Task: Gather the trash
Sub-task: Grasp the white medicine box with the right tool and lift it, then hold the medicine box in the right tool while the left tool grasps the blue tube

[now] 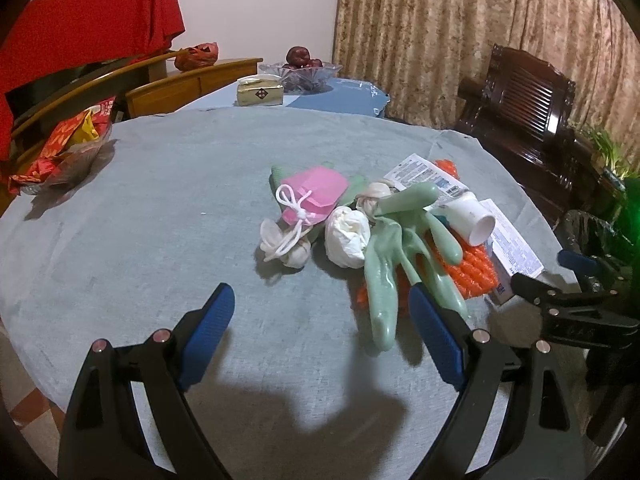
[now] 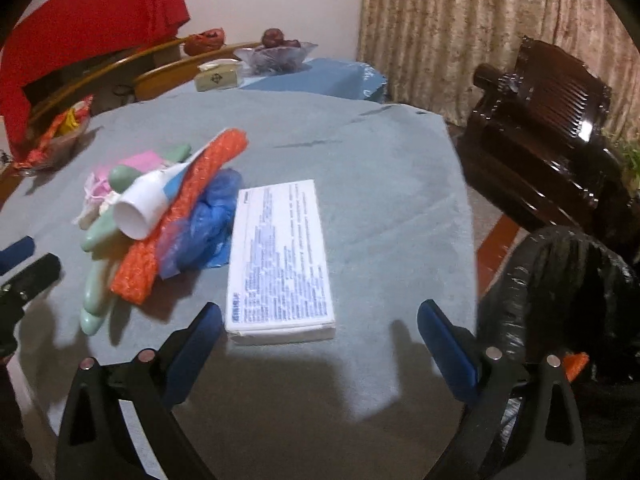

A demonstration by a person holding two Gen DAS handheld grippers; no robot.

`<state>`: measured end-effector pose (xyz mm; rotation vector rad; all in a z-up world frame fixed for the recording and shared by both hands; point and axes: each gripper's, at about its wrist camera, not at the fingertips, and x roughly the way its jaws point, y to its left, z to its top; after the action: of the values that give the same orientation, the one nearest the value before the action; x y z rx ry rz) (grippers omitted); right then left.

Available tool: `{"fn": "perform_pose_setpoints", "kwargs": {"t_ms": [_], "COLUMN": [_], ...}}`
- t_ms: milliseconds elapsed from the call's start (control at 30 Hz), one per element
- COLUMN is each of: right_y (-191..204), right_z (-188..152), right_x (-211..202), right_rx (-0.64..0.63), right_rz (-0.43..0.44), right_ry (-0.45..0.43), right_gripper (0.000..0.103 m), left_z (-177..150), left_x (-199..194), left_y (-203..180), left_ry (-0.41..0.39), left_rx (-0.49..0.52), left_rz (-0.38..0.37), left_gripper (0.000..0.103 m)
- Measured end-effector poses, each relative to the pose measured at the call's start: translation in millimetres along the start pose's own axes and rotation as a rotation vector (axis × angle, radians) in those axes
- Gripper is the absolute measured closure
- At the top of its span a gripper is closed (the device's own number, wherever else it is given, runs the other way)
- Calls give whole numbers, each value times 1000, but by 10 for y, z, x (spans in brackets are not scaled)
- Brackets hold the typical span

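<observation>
A pile of trash lies on the grey-blue tablecloth (image 1: 140, 208): a green rubber glove (image 1: 384, 280), a crumpled white tissue (image 1: 347, 236), a pink pouch (image 1: 316, 194) with a white string, an orange mesh (image 1: 476, 270), and a white tube (image 1: 468, 216). My left gripper (image 1: 322, 322) is open, just short of the glove. In the right wrist view a flat white printed box (image 2: 280, 256) lies right ahead of my open right gripper (image 2: 320, 328), beside the orange mesh (image 2: 180, 216), the white tube (image 2: 144, 204) and a blue plastic bag (image 2: 208, 220).
A black trash bag (image 2: 560, 300) hangs open past the table's right edge. A dark wooden chair (image 2: 552, 128) stands behind it. A bowl of red snack packets (image 1: 68, 148) sits at far left. A glass fruit bowl (image 1: 300, 72) and a tissue pack (image 1: 260, 90) are at the back.
</observation>
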<state>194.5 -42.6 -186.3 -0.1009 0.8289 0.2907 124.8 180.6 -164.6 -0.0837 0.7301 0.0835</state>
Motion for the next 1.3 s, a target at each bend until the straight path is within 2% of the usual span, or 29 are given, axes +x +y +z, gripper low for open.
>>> {"fn": "perform_pose_setpoints", "kwargs": {"t_ms": [233, 300, 433, 733, 800, 967, 1300], "right_y": [44, 51, 8, -219, -268, -349, -415], "right_z": [112, 103, 79, 237, 270, 304, 296], "right_x": [232, 282, 215, -82, -138, -210, -178], "right_rx": [-1, -2, 18, 64, 71, 68, 81], "right_rz": [22, 34, 57, 25, 19, 8, 12], "right_ry": [31, 55, 50, -10, -21, -33, -29], "right_gripper": [28, 46, 47, 47, 47, 47, 47], "left_z": [58, 81, 115, 322, 374, 459, 461], "left_x": [-28, -27, -24, 40, 69, 203, 506], "left_y": [-16, -37, -103, -402, -497, -728, -984], "left_ry": [-15, -19, -29, -67, -76, -75, -59], "left_rx": [8, 9, 18, 46, 53, 80, 143], "left_rz": [2, -4, -18, -89, -108, -147, -135], "left_gripper": [17, 17, 19, 27, 31, 47, 59]}}
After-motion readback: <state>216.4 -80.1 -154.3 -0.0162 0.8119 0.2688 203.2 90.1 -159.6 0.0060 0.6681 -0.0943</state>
